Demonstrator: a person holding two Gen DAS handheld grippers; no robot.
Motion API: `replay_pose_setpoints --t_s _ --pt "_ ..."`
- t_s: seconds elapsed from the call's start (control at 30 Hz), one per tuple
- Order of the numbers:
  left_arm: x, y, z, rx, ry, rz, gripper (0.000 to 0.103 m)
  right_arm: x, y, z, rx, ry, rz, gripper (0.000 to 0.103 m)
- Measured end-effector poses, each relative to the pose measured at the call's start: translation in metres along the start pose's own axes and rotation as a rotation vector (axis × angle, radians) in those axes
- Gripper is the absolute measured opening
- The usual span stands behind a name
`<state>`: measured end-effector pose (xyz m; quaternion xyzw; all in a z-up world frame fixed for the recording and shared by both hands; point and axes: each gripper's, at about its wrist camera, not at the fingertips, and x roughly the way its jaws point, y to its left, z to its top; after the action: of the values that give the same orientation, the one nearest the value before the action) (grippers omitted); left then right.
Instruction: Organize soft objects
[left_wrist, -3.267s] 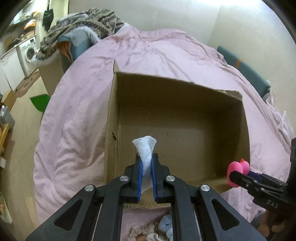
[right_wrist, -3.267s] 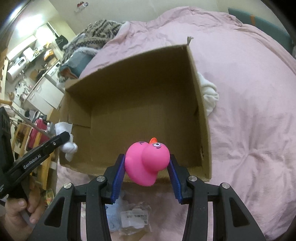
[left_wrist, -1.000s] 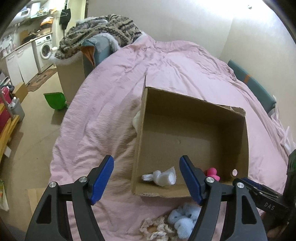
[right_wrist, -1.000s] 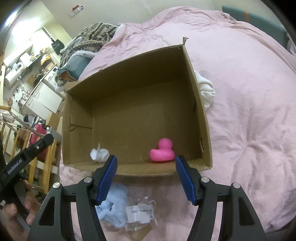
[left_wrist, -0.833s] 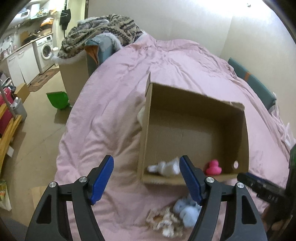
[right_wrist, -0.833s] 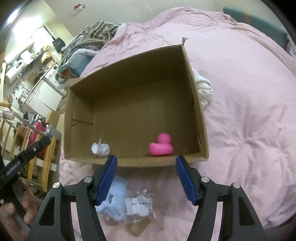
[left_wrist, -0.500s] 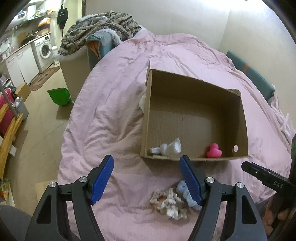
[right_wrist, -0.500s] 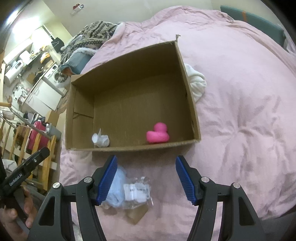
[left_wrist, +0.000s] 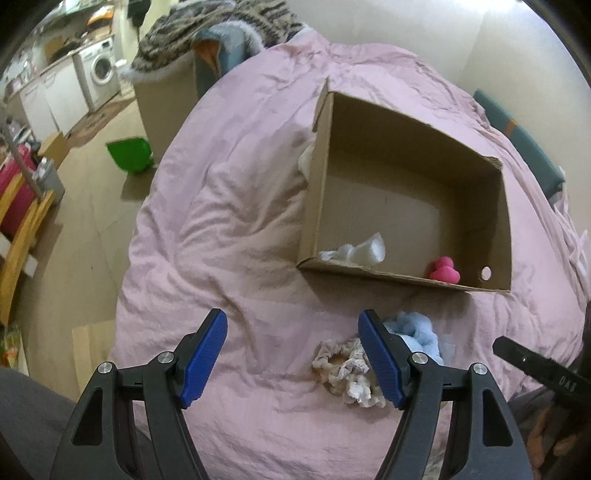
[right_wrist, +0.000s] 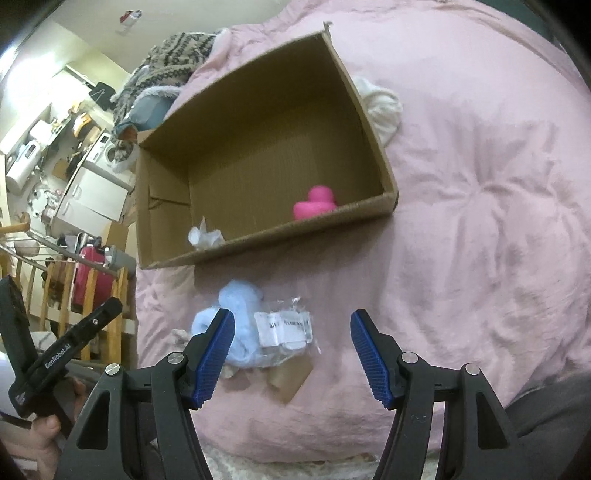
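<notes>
On a pink quilt (left_wrist: 229, 229) spread over a bed, both tools hang above loose soft items, with a cardboard box (left_wrist: 314, 206) ahead of them. Left gripper (left_wrist: 291, 354): jaws spread wide and holding nothing; the cream scrunchie (left_wrist: 347, 365) lies just below and to the right of its gap, partly hidden behind its right finger, and the pale blue fluffy piece (left_wrist: 417, 328) lies just beyond that finger, further right. Right gripper (right_wrist: 291, 350): jaws likewise spread and empty; the same blue fluffy piece (right_wrist: 236, 306) sits by its left finger, and a clear plastic packet (right_wrist: 284, 328) with a printed label lies squarely ahead between the two fingers, its long side running roughly across the gap, resting on a scrap of brown card (right_wrist: 288, 380). By this reading the right gripper is the better placed for the packet, which lies nearest its centreline, while the left is nearer the scrunchie. Box contents, left to right as seen from the right wrist: a crumpled white cloth (right_wrist: 205, 236) against the near wall, then a pink rubber duck (right_wrist: 316, 205) close to the same wall; the rest of the floor is bare. Outside the box, against its right wall, lies a white bundle (right_wrist: 380, 99).
</notes>
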<state>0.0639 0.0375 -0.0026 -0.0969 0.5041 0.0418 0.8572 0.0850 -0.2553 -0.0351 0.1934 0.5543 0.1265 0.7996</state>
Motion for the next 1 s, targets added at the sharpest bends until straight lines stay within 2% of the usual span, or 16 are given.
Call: replay_pose_setpoints --t_s 0.4,0.6,0.7,0.73,0.77,0.8,0.83,0.93,1.0 --pt "0.031 0.004 -0.007 -0.055 0.142 -0.019 0.071 0.033 -0.003 0.0 0.06 0.096 0.007 0.069" --pt "0.061 -0.01 -0.013 -0.056 0.268 -0.112 0.064 0.04 0.001 0.001 0.055 0.107 -0.005 0.069" --pt "0.072 -0.019 -0.016 -0.035 0.307 -0.145 0.054 0.042 0.001 0.002 0.057 0.109 -0.006 0.069" --pt "0.075 -0.022 -0.017 -0.028 0.318 -0.154 0.045 0.042 0.001 0.003 0.057 0.109 -0.008 0.069" --pt "0.077 -0.024 -0.018 -0.019 0.328 -0.165 0.026 0.042 0.0 0.003 0.058 0.109 -0.009 0.069" --pt "0.079 -0.026 -0.02 -0.011 0.34 -0.173 0.021 0.042 0.0 0.003 0.06 0.109 -0.009 0.069" --pt "0.08 -0.027 -0.021 -0.006 0.349 -0.176 0.019 0.042 0.0 0.003 0.062 0.109 -0.01 0.069" --pt "0.076 -0.026 -0.021 -0.009 0.338 -0.196 0.003 0.041 -0.001 0.004 0.064 0.107 -0.014 0.069" --pt "0.066 -0.024 -0.017 -0.01 0.306 -0.215 0.003 0.042 -0.001 0.005 0.067 0.105 -0.016 0.069"
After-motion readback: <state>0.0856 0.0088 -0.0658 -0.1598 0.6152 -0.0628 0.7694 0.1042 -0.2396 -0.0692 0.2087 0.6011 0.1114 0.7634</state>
